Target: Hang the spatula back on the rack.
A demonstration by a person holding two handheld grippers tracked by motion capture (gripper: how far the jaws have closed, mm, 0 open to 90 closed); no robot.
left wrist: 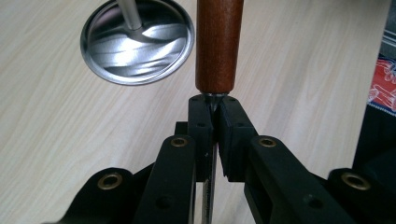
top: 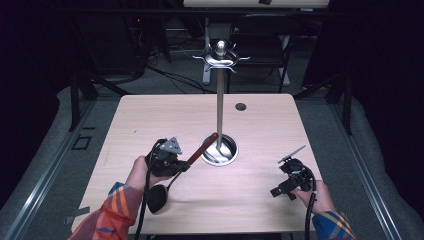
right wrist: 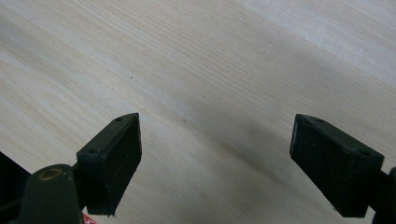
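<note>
On the pale wooden table [top: 150, 115], a metal stand [top: 219, 100] rises from a round shiny base [top: 220, 150] near the middle, with curled hooks at its top. The left hand-held gripper [top: 172, 162], at about eight o'clock from the base, pinches a ladle [top: 185, 167] on the thin metal neck just below its brown wooden handle [left wrist: 218, 44]. The handle points toward two o'clock and its tip reaches the rim of the base. The ladle's dark bowl [top: 156, 198] hangs at six o'clock from the gripper, near the table's front edge. The right hand-held gripper [top: 295, 172] sits at four o'clock from the base, its jaws spread wide over bare table [right wrist: 210, 70], holding nothing.
</note>
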